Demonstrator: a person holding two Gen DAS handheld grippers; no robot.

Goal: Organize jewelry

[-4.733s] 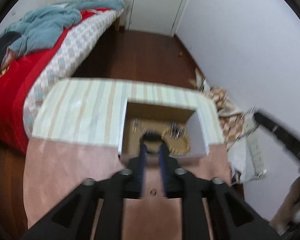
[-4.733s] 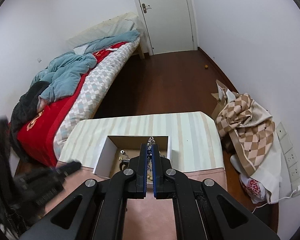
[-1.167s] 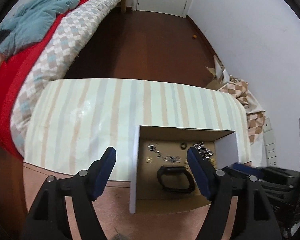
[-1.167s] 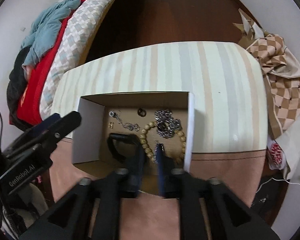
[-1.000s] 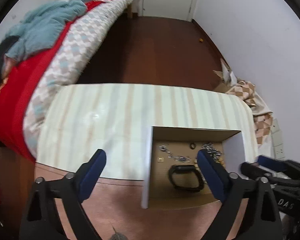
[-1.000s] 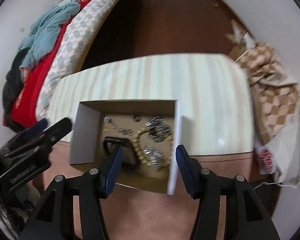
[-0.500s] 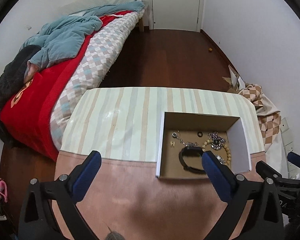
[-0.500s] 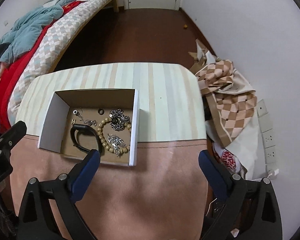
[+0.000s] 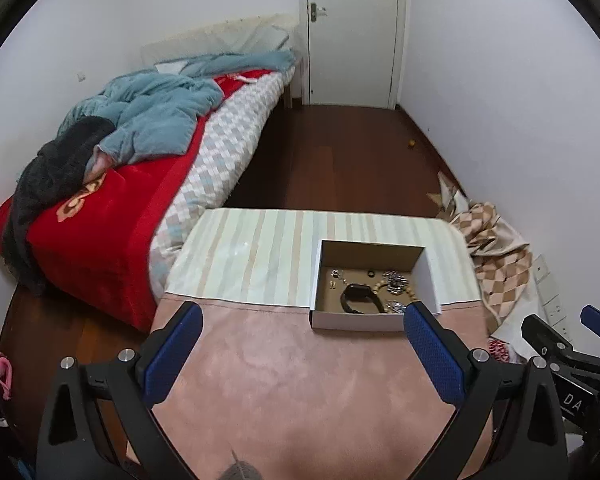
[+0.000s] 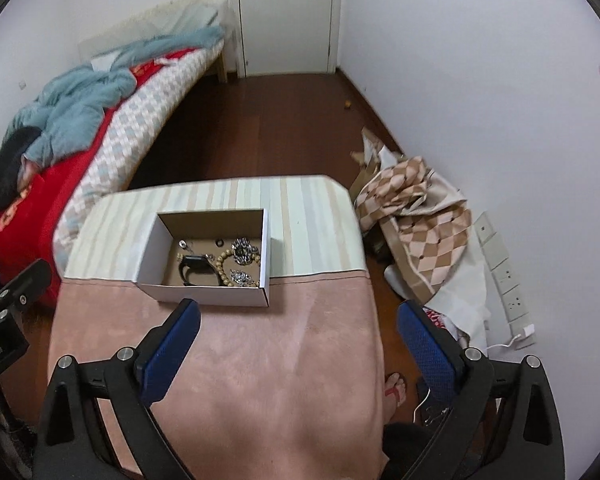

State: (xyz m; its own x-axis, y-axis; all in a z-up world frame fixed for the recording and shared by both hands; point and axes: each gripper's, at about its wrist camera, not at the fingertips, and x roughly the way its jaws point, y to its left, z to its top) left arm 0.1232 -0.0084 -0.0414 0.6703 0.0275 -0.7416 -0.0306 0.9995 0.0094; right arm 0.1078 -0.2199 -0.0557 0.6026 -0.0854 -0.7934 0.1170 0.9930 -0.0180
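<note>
An open white cardboard box point(image 9: 356, 324) point(image 10: 204, 294) stands on the table where the striped cloth meets the pink cloth. Inside lie a black band point(image 9: 360, 298) point(image 10: 196, 270), a wooden bead bracelet point(image 10: 224, 266), silver chain pieces point(image 9: 396, 280) point(image 10: 242, 250) and small rings or earrings. My left gripper point(image 9: 300, 328) is open and empty, held back above the pink cloth in front of the box. My right gripper point(image 10: 298, 326) is open and empty, also back over the pink cloth near the box.
The table carries a striped cloth point(image 9: 260, 256) at the far half and a pink cloth point(image 10: 240, 360) at the near half. A bed point(image 9: 120, 184) with red and blue covers stands left. Checked fabric point(image 10: 420, 216) and a wall socket strip lie right on the floor.
Both grippers opened wide and pulled back and up from the box; the right one let its chain drop into the box. The jewelry now lies in the box.
</note>
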